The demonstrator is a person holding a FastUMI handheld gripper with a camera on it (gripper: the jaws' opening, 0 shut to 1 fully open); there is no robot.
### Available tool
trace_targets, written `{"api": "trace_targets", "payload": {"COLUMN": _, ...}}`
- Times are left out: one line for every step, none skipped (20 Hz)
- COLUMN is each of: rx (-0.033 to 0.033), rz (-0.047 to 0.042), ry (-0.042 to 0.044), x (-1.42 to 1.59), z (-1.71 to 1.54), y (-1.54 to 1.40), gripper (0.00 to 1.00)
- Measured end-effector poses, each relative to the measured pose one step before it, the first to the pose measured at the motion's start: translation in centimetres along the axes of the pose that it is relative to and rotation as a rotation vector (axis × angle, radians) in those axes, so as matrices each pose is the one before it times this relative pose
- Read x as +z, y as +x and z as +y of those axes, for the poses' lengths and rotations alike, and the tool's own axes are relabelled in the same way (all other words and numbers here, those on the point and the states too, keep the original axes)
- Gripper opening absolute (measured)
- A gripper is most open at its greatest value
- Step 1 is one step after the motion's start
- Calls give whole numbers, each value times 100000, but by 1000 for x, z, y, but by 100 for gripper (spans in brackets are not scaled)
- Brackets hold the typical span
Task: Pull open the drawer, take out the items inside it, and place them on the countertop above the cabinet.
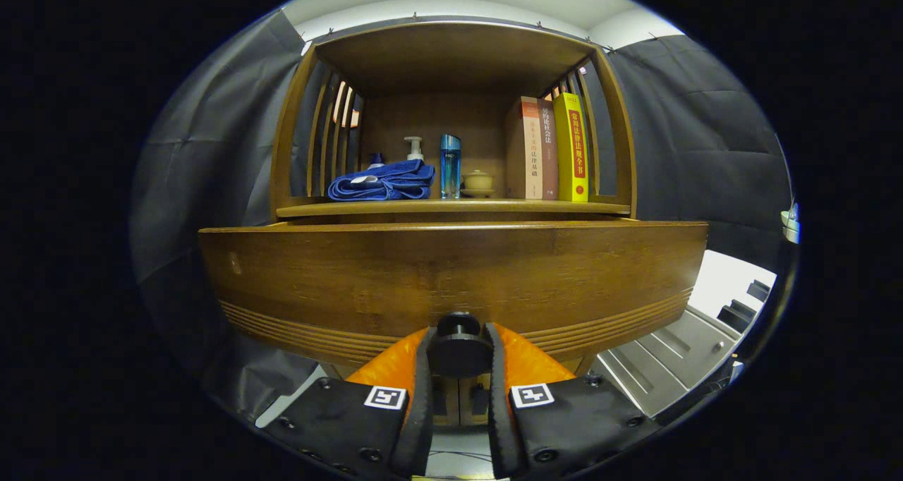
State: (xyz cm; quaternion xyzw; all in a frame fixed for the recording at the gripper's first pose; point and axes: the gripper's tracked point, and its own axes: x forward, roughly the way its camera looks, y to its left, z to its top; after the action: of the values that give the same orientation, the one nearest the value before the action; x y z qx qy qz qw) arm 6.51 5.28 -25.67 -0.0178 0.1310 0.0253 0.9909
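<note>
While the gripper (pixel 458 357) closes narrowly around the dark round knob (pixel 458 347), with a finger pressing on each side of it, the drawer (pixel 451 276) stands straight ahead, its broad wooden front spreading left and right beyond the fingers. That front looks solid and stiff, with grooved lines along its lower edge, so it will likely slide as one heavy piece and not flex; the knob is the only sensible place to hold, and being small, round and smooth it could slip out if the pull wanders off straight. What lies inside the drawer cannot be seen from here. Farther back and above, the countertop (pixel 451 208) already carries a folded blue towel (pixel 384 181) on the left, a pump bottle (pixel 414 148), a blue bottle (pixel 450 165), a small lidded cup (pixel 478 182) and three upright books (pixel 547 149) on the right, leaving little spare room. Dark cloth walls close in on both sides, and pale floor shows at the near right.
</note>
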Motion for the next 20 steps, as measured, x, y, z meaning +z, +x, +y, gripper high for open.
{"api": "trace_targets", "payload": {"rx": -165, "rz": 698, "ry": 596, "x": -64, "z": 4, "y": -479, "gripper": 41}}
{"api": "trace_targets", "payload": {"rx": -27, "rz": 66, "ry": 529, "x": -47, "z": -40, "y": -626, "gripper": 41}}
{"api": "trace_targets", "payload": {"rx": 36, "rz": 244, "ry": 25, "x": -2, "z": 108, "y": -492, "gripper": 41}}
{"api": "trace_targets", "payload": {"rx": 12, "rz": 488, "ry": -224, "x": -143, "z": -17, "y": -533, "gripper": 41}}
{"api": "trace_targets", "payload": {"rx": 300, "rz": 340, "ry": -6, "x": -224, "z": 67, "y": -335, "gripper": 41}}
{"api": "trace_targets", "payload": {"rx": 185, "rz": 712, "ry": 417, "x": -413, "z": -31, "y": -205, "gripper": 40}}
{"api": "trace_targets", "payload": {"rx": 131, "rz": 1421, "ry": 524, "x": -605, "z": -107, "y": -52, "gripper": 41}}
{"api": "trace_targets", "payload": {"rx": 175, "rz": -1072, "ry": 547, "x": 76, "z": -45, "y": -307, "gripper": 41}}
{"api": "trace_targets", "payload": {"rx": -219, "rz": 725, "ry": -162, "x": -77, "z": -20, "y": 421, "gripper": 41}}
{"api": "trace_targets", "payload": {"rx": 37, "rz": -812, "ry": -483, "x": 74, "z": -129, "y": -396, "gripper": 41}}
{"api": "trace_targets", "payload": {"rx": 194, "rz": 127, "ry": -784, "x": -122, "z": 185, "y": 314, "gripper": 41}}
{"api": "trace_targets", "payload": {"rx": 281, "rz": -1148, "ry": -360, "x": 25, "z": 94, "y": -43, "gripper": 42}}
{"api": "trace_targets", "payload": {"rx": 169, "rz": 398, "ry": -129, "x": 20, "z": -50, "y": -161, "gripper": 44}}
{"api": "trace_targets", "payload": {"rx": -164, "rz": -447, "ry": 529, "x": 86, "z": -40, "y": -35, "gripper": 46}}
{"api": "trace_targets", "payload": {"rx": 47, "rz": 385, "ry": 430, "x": -21, "z": 11, "y": 150, "gripper": 48}}
{"api": "trace_targets", "payload": {"rx": 247, "rz": -254, "ry": 156, "x": -10, "z": 114, "y": 6, "gripper": 50}}
{"api": "trace_targets", "payload": {"rx": 538, "rz": 55, "ry": 15, "x": -1, "z": 138, "y": 27, "gripper": 52}}
{"api": "trace_targets", "payload": {"rx": 348, "rz": -339, "ry": -268, "x": 154, "z": -34, "y": 45, "gripper": 60}}
{"api": "trace_targets", "payload": {"rx": 858, "rz": -612, "ry": 56, "x": 238, "z": 123, "y": -174, "gripper": 68}}
{"api": "trace_targets", "payload": {"rx": 1551, "rz": -129, "ry": 415, "x": 168, "z": 386, "y": -110, "gripper": 76}}
